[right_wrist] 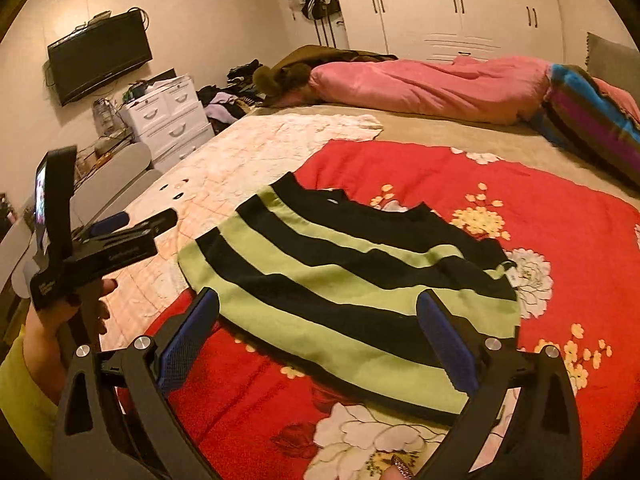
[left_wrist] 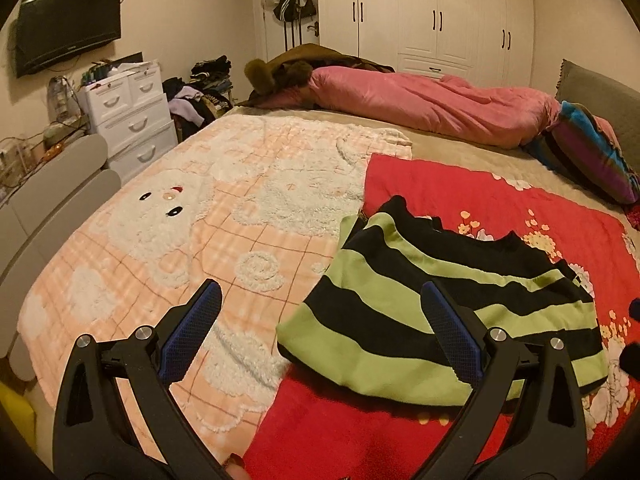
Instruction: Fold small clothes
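- Left wrist view: the left gripper (left_wrist: 320, 308) is released, its blue-padded fingers (left_wrist: 190, 330) spread wide and empty above the bed. The striped shirt (left_wrist: 440, 304), green and black, lies flat on the red flowered blanket (left_wrist: 500, 196), to the right. A peach blanket (left_wrist: 192, 208) lies to the left.
- Right wrist view: the right gripper (right_wrist: 318, 318) is also released, its jaws wide over the shirt's near hem. The left gripper (right_wrist: 132, 224) shows at far left, held by a hand (right_wrist: 52, 320) in a yellow sleeve (right_wrist: 20, 392).
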